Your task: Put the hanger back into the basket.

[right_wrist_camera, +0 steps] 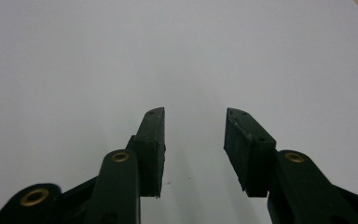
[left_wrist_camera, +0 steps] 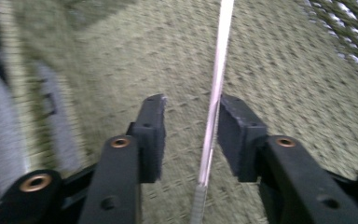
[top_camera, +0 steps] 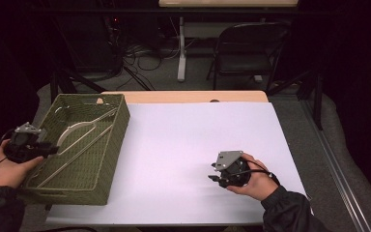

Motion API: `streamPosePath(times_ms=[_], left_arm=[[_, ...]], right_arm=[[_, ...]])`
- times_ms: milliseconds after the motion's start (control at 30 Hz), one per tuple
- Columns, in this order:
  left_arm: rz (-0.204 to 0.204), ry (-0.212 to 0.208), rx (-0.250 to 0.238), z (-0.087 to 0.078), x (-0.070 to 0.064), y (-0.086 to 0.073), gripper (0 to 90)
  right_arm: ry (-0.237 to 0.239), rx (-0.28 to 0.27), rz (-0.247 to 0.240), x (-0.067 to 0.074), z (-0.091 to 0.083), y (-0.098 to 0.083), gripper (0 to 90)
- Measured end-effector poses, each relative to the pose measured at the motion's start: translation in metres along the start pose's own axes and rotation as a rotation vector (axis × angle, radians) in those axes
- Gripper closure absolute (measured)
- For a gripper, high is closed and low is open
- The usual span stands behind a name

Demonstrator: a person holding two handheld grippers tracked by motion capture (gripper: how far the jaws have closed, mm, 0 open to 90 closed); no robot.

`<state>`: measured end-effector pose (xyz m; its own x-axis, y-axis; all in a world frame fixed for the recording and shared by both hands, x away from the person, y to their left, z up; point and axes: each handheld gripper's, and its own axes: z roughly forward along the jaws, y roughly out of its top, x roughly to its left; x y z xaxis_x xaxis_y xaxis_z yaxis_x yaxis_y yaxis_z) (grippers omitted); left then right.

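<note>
Two hand-held grippers at a white table, with one woven basket holding long pale utensils.

One green woven basket point(top_camera: 107, 159) is seen at the left of the white table point(top_camera: 193, 140); at least three long pale utensils point(top_camera: 82, 129) are counted inside it, their long axes running from near-left to far-right. The left gripper point(top_camera: 48, 149) is held over the basket's near-left part. In the left gripper view its jaws are shown parted, with one thin pale handle point(left_wrist_camera: 216, 88) running lengthwise between them and pointing away from the camera, close to the right-hand pad; contact cannot be judged, and nothing is gripped. The basket's woven floor is revealed there in blurred close-up. The right gripper point(top_camera: 217, 178) is held low over the near-right of the table, and the right gripper view shows its jaws apart and empty above bare white surface.
</note>
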<state>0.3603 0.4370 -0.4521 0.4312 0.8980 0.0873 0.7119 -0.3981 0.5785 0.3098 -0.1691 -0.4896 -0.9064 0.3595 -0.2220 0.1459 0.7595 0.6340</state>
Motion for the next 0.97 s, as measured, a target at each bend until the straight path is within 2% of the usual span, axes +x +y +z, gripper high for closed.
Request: streamPosePath(times_ms=[33, 133, 200, 233, 333, 467, 533, 567, 633, 733, 767, 800, 867, 900, 967], left_arm=[[-0.028, 0.003, -0.012, -0.003, 0.001, 0.000, 57.8], [-0.048, 0.032, -0.023, -0.011, 0.002, -0.002, 55.8], [-0.060, 0.079, 0.011, -0.013, 0.002, -0.002, 58.1], [-0.065, 0.081, 0.014, -0.015, 0.002, -0.003, 57.9], [-0.085, 0.034, -0.027, -0.022, 0.001, -0.007, 55.4], [-0.100, -0.013, -0.092, -0.032, -0.011, -0.011, 51.5], [-0.102, -0.048, -0.109, -0.036, -0.020, -0.011, 49.3], [-0.091, -0.064, -0.127, -0.041, -0.030, -0.012, 49.0], [-0.082, -0.081, -0.141, -0.046, -0.044, -0.012, 47.9], [-0.036, -0.092, -0.171, -0.056, -0.071, -0.014, 46.1], [-0.023, -0.094, -0.194, -0.060, -0.080, -0.016, 45.4], [-0.013, -0.100, -0.214, -0.062, -0.088, -0.017, 44.1], [0.013, -0.129, -0.247, -0.067, -0.108, -0.021, 42.9], [0.026, -0.139, -0.254, -0.068, -0.116, -0.023, 43.0], [0.052, -0.164, -0.259, -0.069, -0.133, -0.026, 42.9]], right_arm=[[0.003, -0.001, -0.002, 0.000, -0.001, 0.000, 58.0], [-0.004, -0.009, 0.005, 0.001, -0.003, 0.000, 57.5], [-0.004, -0.013, 0.009, 0.001, -0.004, -0.001, 57.1], [-0.006, -0.014, 0.009, 0.002, -0.005, -0.001, 56.9], [-0.013, -0.016, 0.008, 0.002, -0.007, -0.002, 56.1], [-0.039, -0.029, 0.020, 0.003, -0.014, -0.005, 52.0], [-0.057, -0.026, 0.035, 0.003, -0.017, -0.009, 50.3], [-0.062, -0.025, 0.042, 0.003, -0.018, -0.010, 49.2], [-0.078, -0.031, 0.085, 0.002, -0.025, -0.017, 48.5], [-0.097, -0.054, 0.131, 0.002, -0.034, -0.026, 47.7], [-0.098, -0.055, 0.145, 0.002, -0.038, -0.030, 47.4], [-0.119, -0.040, 0.164, 0.003, -0.042, -0.034, 47.0], [-0.119, -0.057, 0.212, 0.003, -0.050, -0.043, 46.9], [-0.131, -0.082, 0.235, 0.003, -0.053, -0.048, 46.9], [-0.138, -0.093, 0.287, 0.004, -0.061, -0.058, 46.7]])
